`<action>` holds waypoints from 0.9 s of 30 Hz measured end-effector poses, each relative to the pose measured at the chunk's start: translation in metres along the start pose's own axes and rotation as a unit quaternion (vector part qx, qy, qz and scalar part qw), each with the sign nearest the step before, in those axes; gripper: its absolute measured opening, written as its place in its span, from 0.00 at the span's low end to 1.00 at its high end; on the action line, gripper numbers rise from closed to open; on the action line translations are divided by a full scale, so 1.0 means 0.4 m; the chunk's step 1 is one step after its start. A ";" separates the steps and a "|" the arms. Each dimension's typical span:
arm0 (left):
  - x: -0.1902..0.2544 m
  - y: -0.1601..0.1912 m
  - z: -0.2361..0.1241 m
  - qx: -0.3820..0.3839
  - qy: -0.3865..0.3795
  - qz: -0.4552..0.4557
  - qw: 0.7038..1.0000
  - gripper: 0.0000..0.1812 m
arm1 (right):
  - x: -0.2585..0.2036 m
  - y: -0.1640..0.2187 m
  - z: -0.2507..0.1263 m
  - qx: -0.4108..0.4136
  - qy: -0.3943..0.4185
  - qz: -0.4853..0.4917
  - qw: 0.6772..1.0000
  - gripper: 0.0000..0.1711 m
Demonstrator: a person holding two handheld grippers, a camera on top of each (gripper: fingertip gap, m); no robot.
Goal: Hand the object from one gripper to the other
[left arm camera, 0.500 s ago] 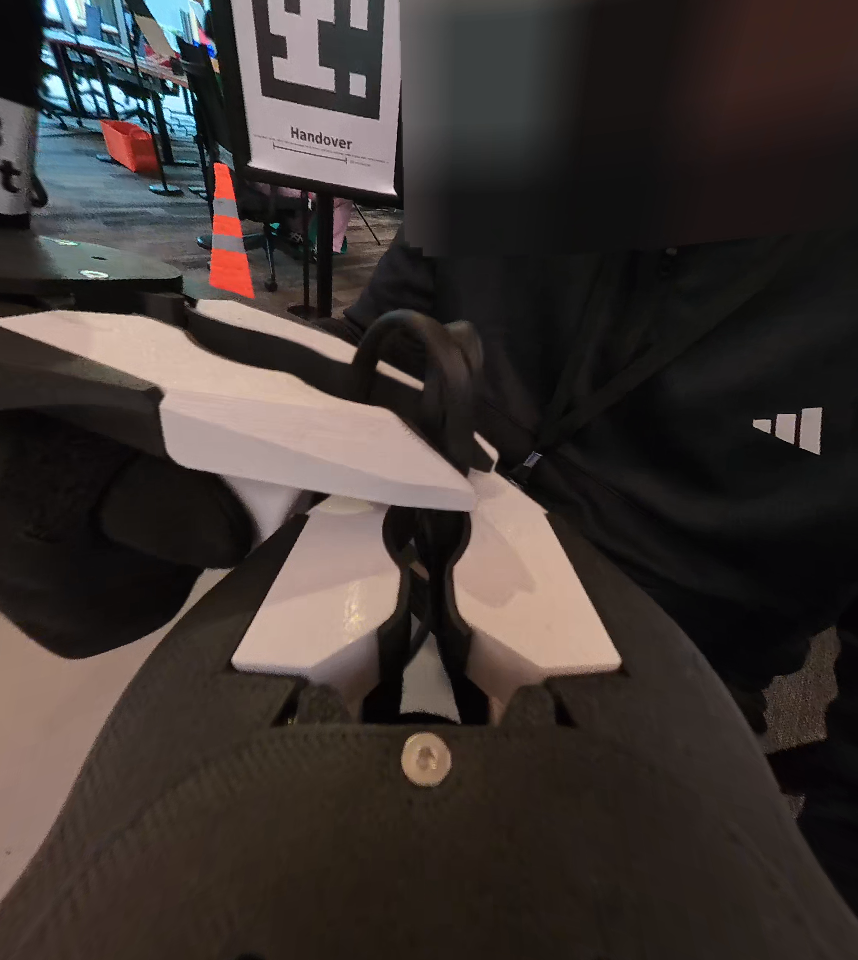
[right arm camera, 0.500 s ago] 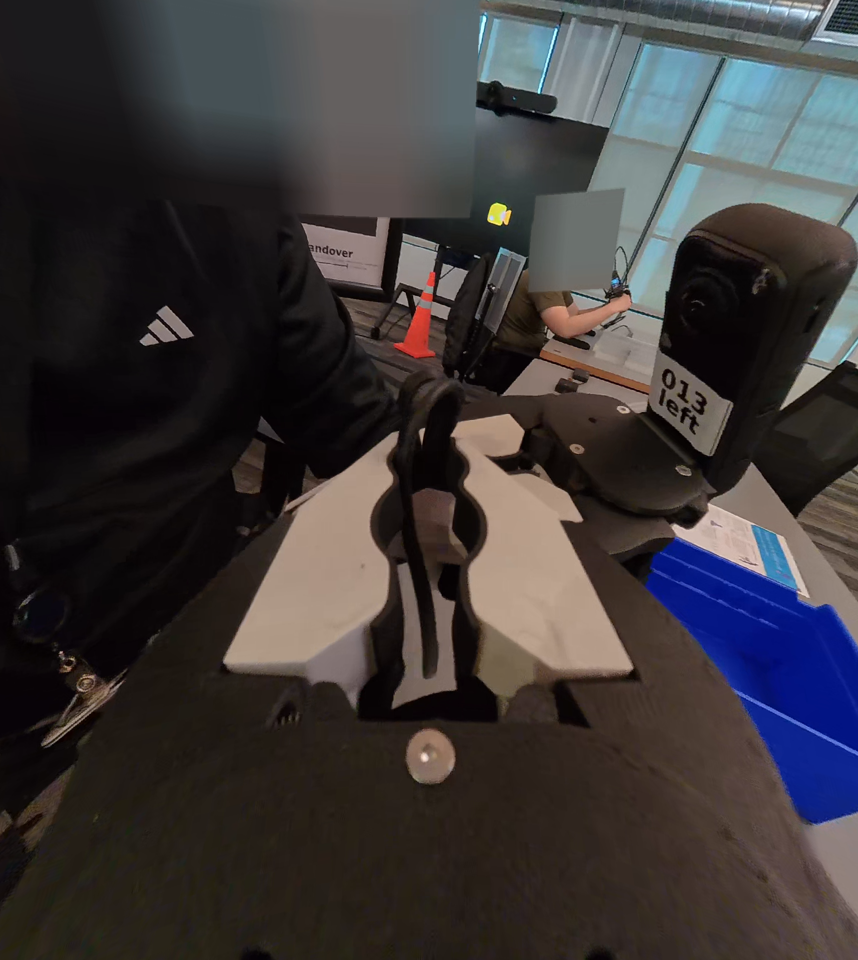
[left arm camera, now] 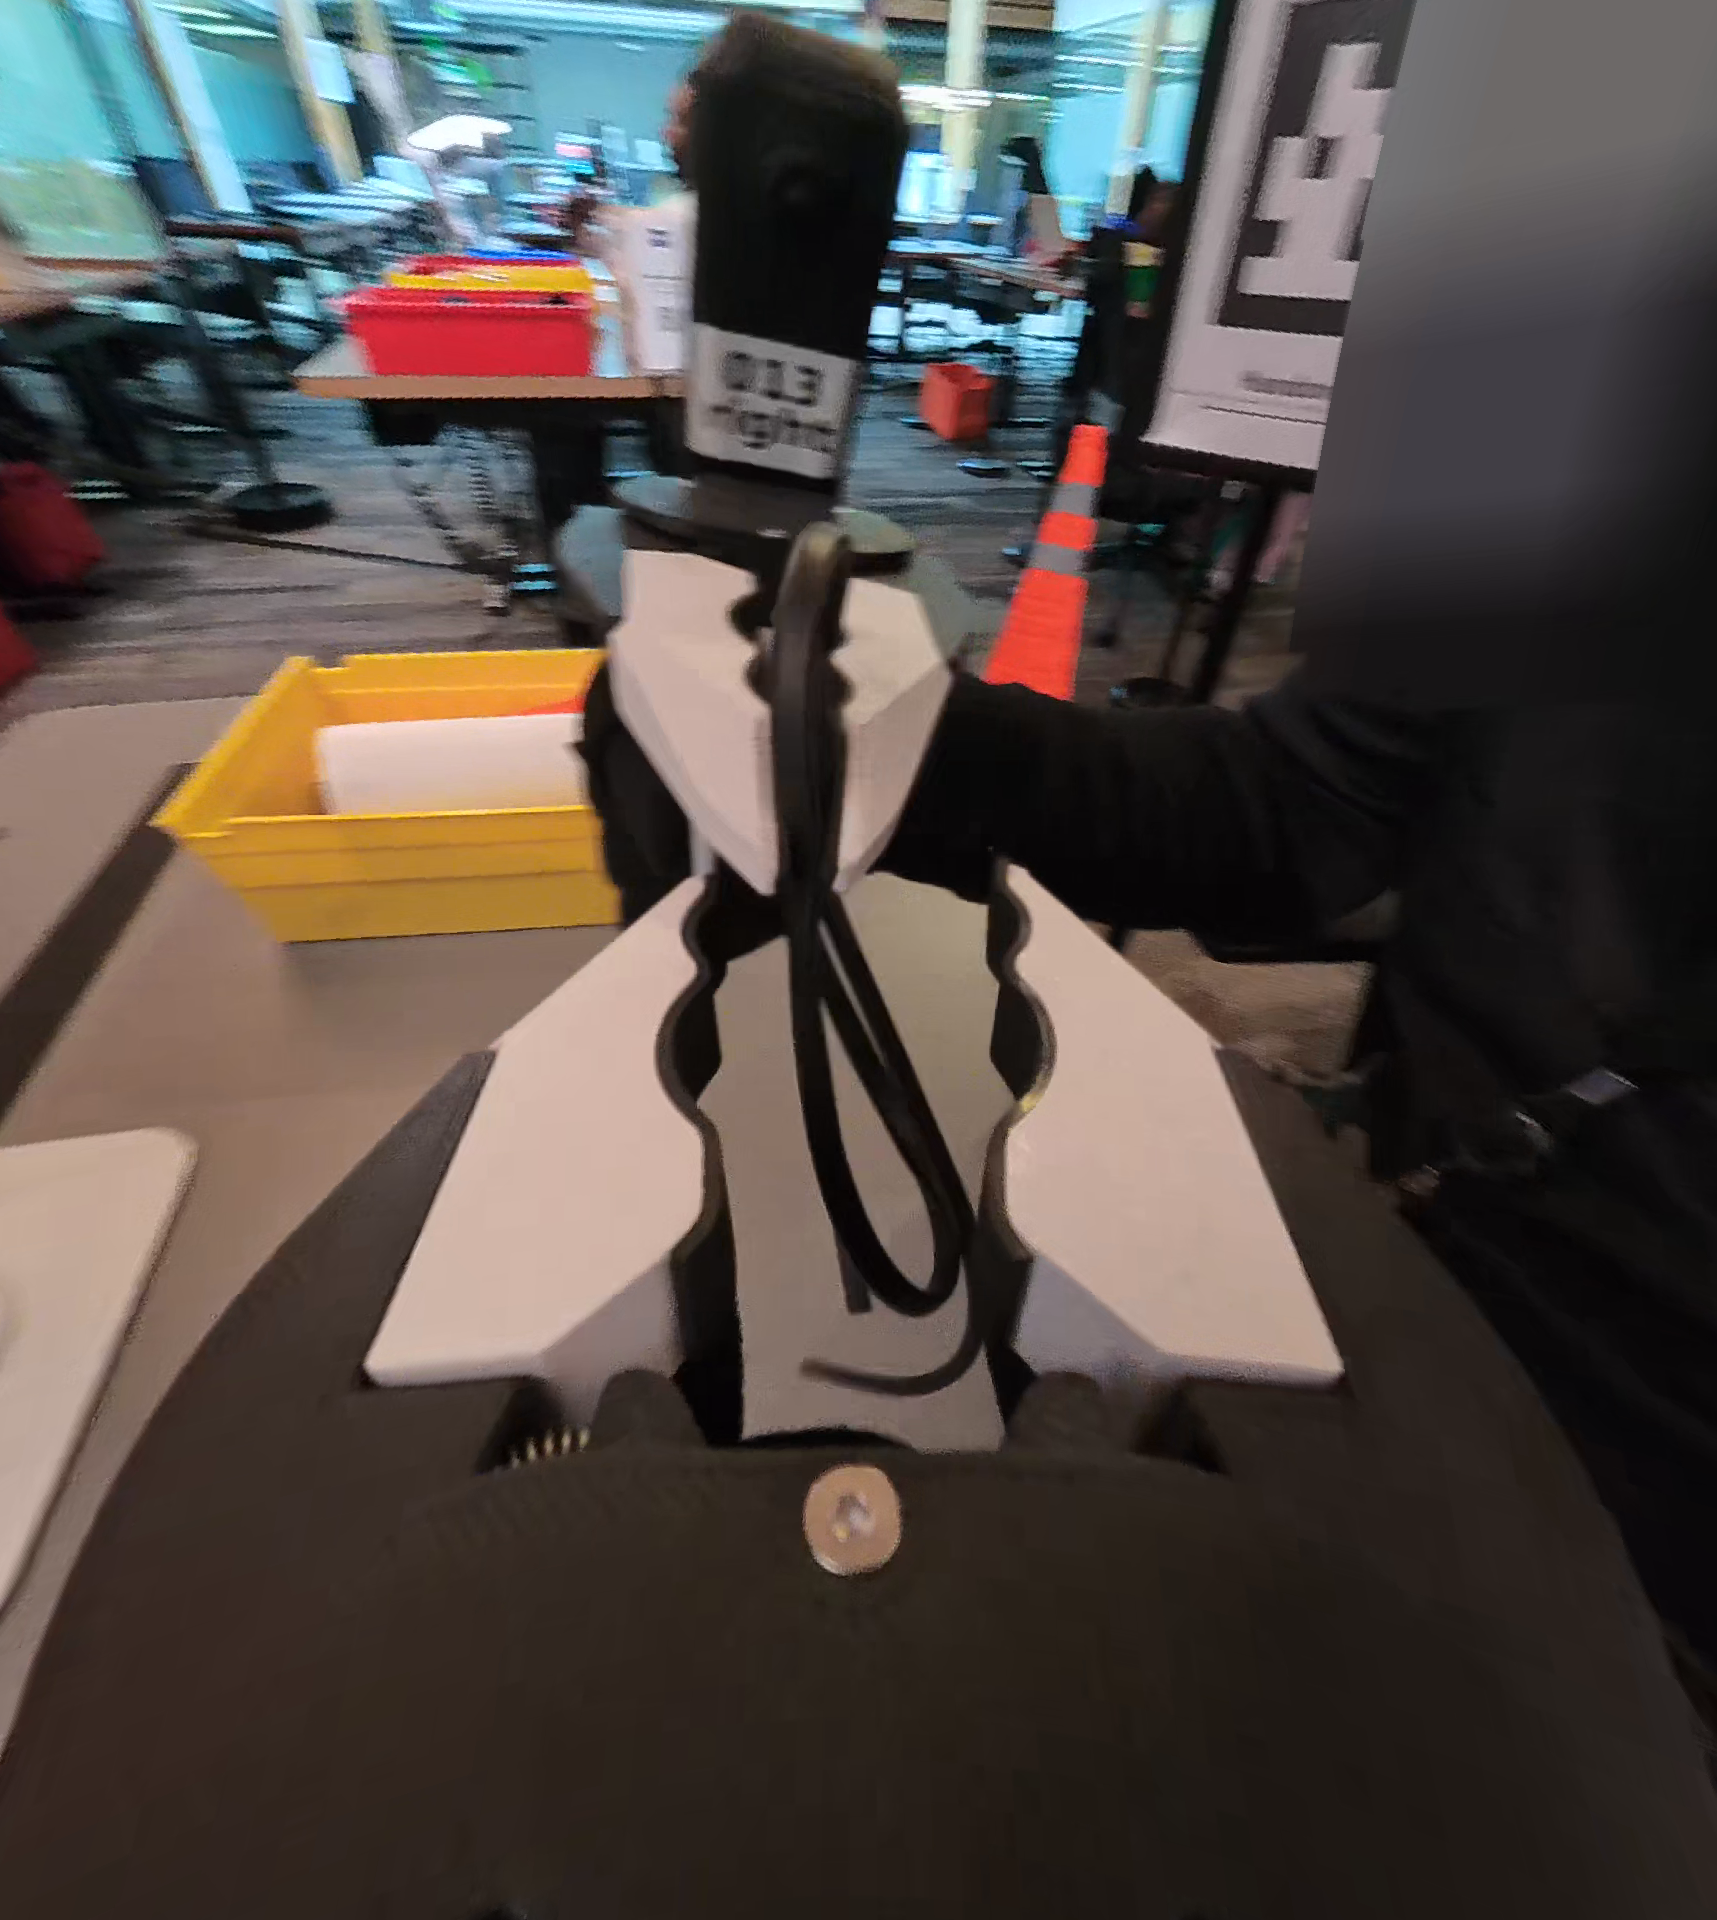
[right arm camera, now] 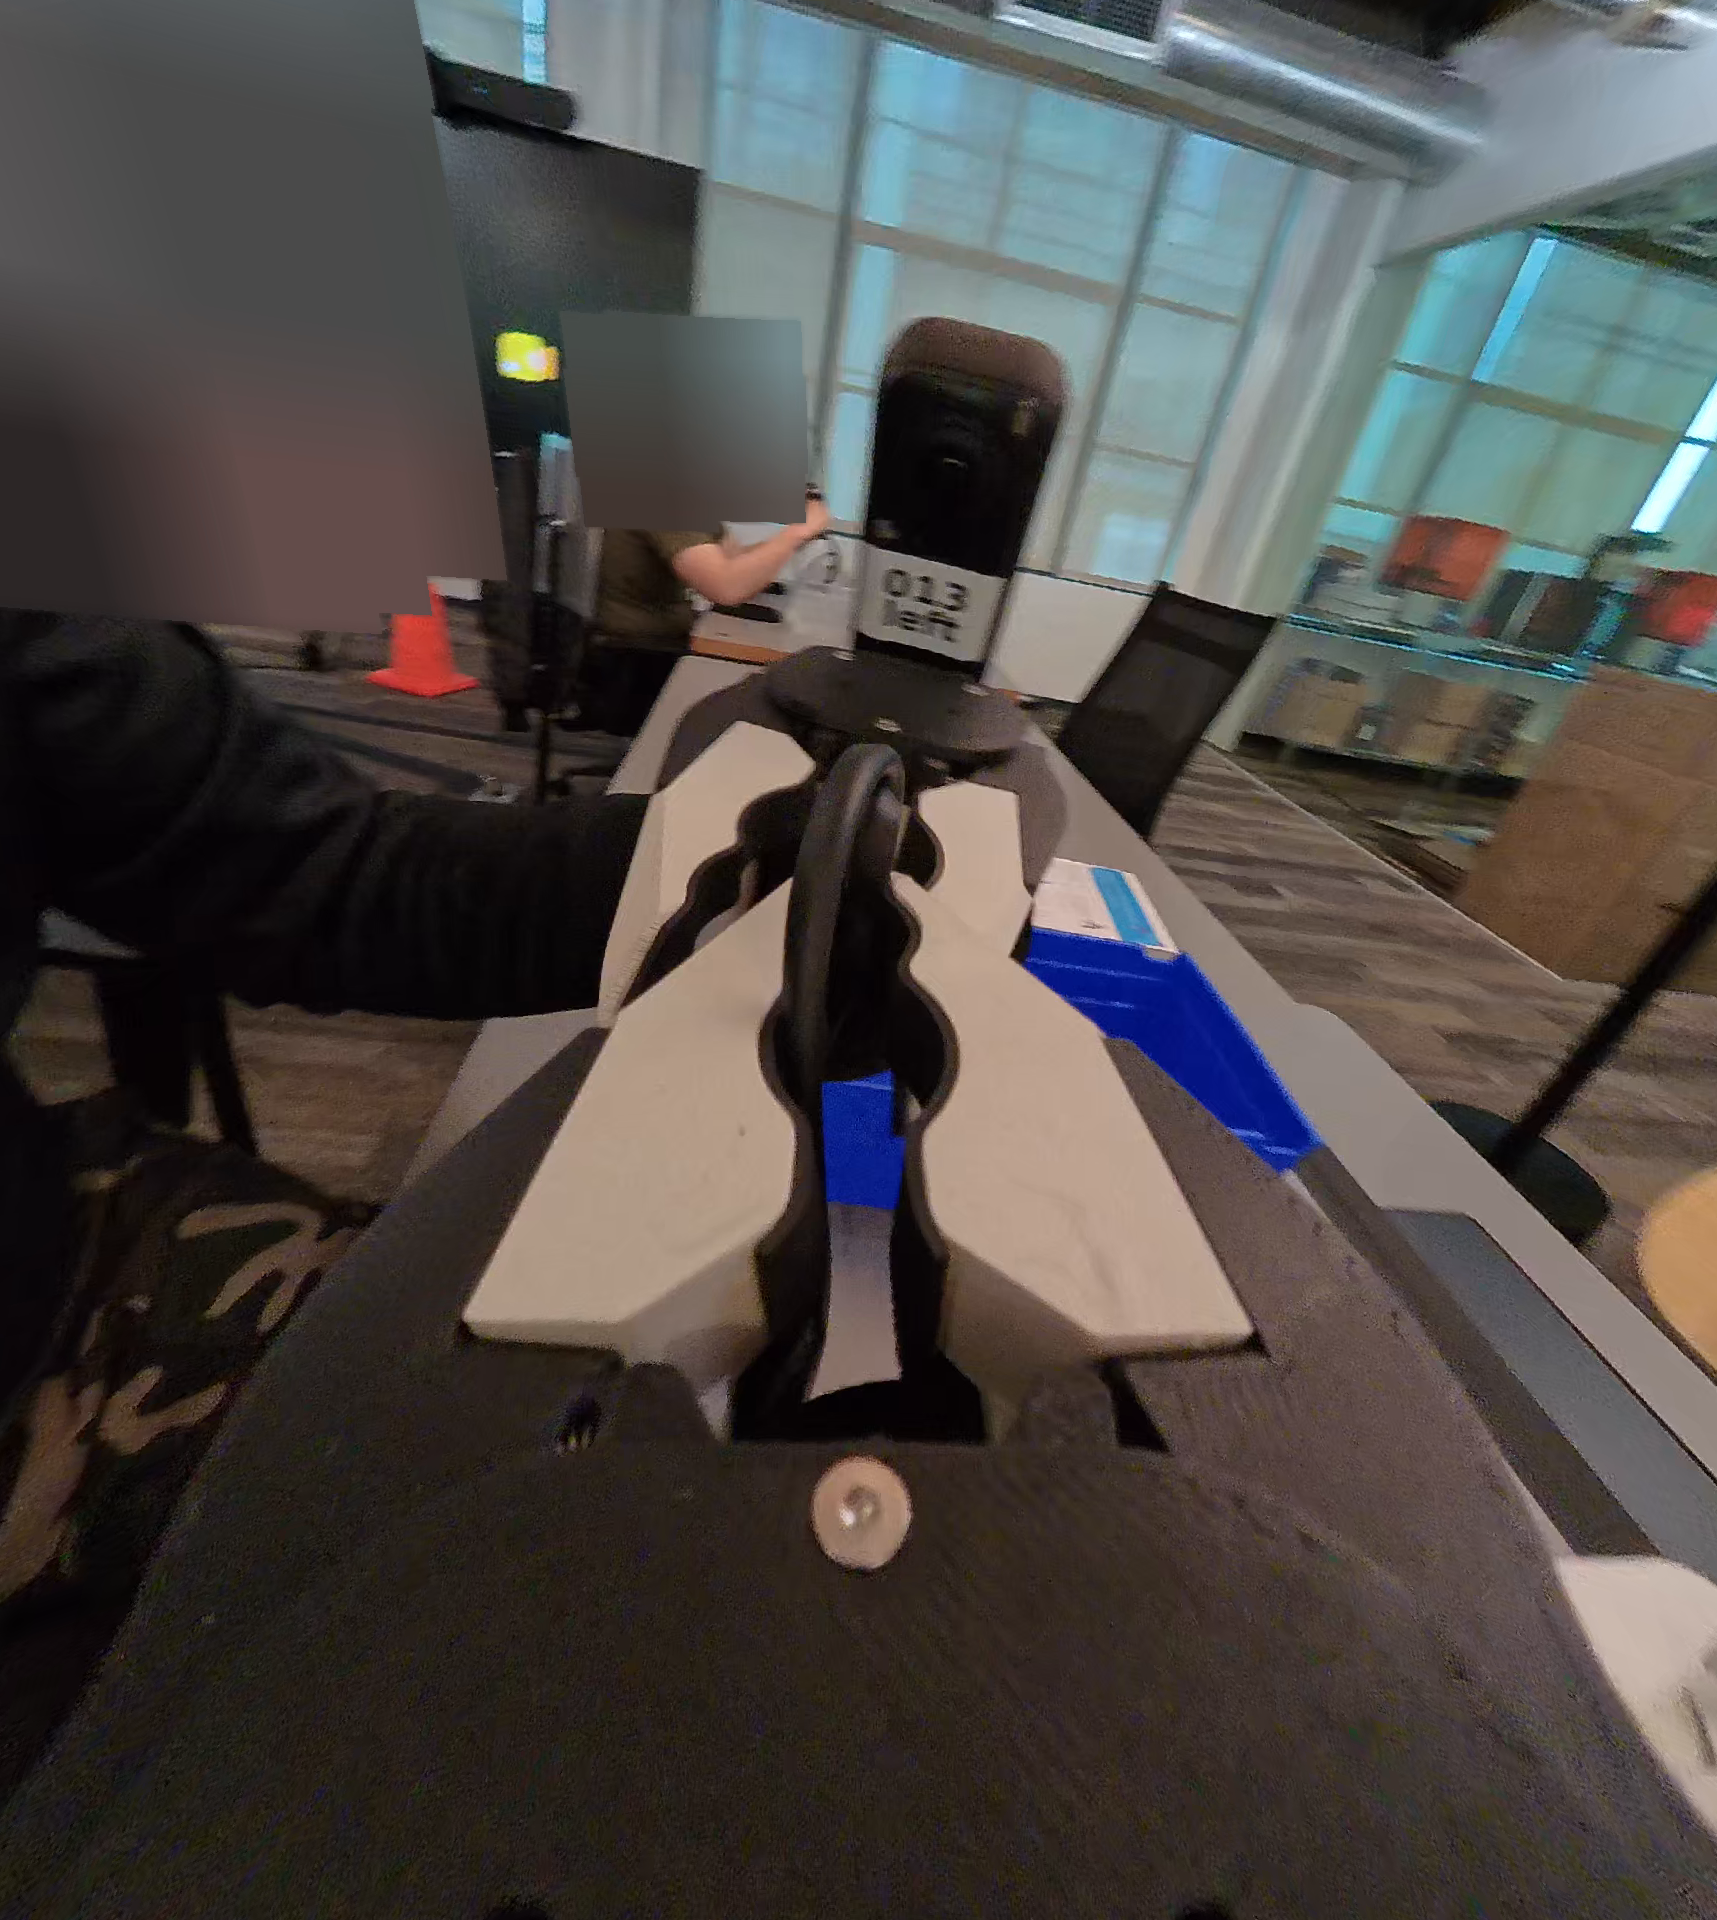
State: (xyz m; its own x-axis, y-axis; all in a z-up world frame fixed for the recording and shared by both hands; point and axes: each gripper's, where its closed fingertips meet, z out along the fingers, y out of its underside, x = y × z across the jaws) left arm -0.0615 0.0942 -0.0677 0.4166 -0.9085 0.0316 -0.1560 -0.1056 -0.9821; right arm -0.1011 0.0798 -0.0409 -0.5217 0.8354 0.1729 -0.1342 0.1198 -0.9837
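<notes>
Right gripper: jaws pinching the black cord.
Left gripper: jaws spread, flanking the cord's hanging loop.

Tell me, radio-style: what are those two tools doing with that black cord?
Right tool shut on the black cord. Left tool open, cord's loops hanging between its fingers. Tools tip to tip, nothing in the way.

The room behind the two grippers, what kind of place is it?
Probably an open office or lab used as a workspace: tables with a yellow bin and a blue bin, an office chair, an orange traffic cone and tall windows.
</notes>
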 end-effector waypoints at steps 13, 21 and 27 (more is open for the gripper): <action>-0.206 0.110 0.045 -0.171 -0.324 0.132 0.921 0.69 | 0.195 -0.001 -0.069 0.003 0.257 0.036 0.966 0.01; -0.277 0.147 0.037 -0.188 -0.466 0.157 0.850 0.62 | 0.209 -0.003 -0.069 0.019 0.299 0.054 0.952 0.01; -0.274 0.132 0.016 -0.162 -0.474 0.164 0.850 0.14 | 0.203 0.000 -0.056 0.018 0.294 0.065 0.954 0.01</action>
State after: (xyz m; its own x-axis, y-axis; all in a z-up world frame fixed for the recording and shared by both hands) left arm -0.1097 0.1906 -0.1242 0.8143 -0.1922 -0.5477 -0.5763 -0.1549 -0.8024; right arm -0.1246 0.1596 -0.0281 0.0248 0.9995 -0.0177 -0.1353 -0.0142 -0.9907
